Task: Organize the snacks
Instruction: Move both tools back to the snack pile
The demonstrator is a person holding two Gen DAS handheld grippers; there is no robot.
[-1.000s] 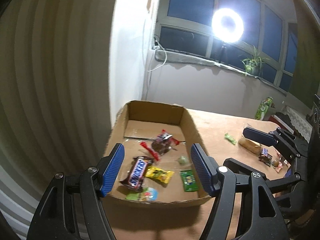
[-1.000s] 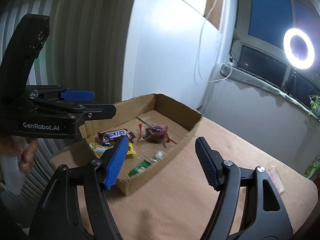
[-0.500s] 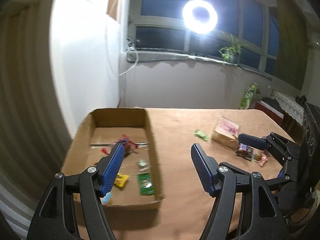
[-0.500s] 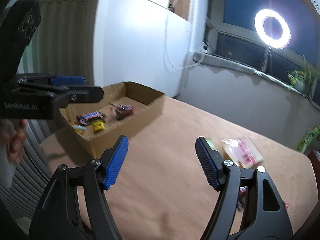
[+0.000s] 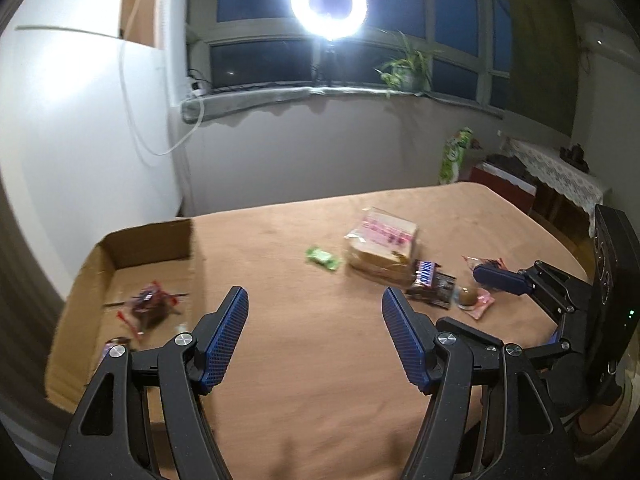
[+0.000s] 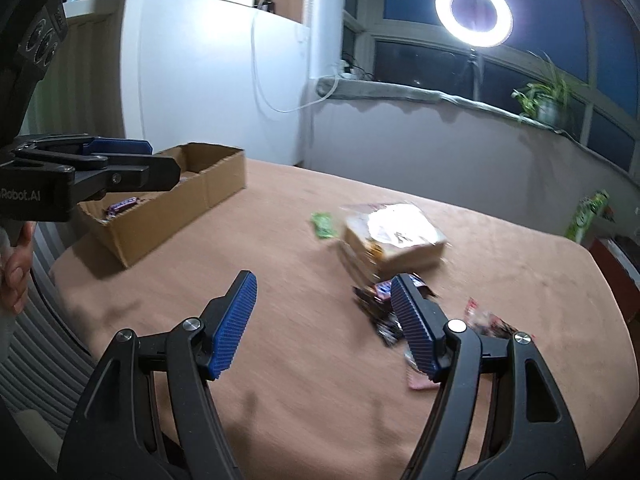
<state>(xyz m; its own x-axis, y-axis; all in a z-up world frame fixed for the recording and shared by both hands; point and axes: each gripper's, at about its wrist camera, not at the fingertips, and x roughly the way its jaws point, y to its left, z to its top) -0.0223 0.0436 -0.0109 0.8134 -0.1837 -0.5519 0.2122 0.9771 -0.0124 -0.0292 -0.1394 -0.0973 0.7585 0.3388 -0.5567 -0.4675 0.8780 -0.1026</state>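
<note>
cardboard box [image 5: 148, 246] holds red-wrapped snack [image 5: 150, 304], chocolate bar [image 6: 124, 206].

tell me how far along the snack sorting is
Partly done: the cardboard box already holds a dark red-wrapped snack. Nothing in hand; left gripper and right gripper are open. Left on the table: bread pack, green candy, Snickers bar.

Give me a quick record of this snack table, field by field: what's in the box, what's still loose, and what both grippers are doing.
box: cardboard box at the table's left end, some wrapped snacks inside
loose snacks: green packet, bread pack, dark chocolate bar, small sweets beside it
left gripper: open, nothing between fingers
right gripper: open, empty, near the chocolate bar
table: tan cloth cover
</note>
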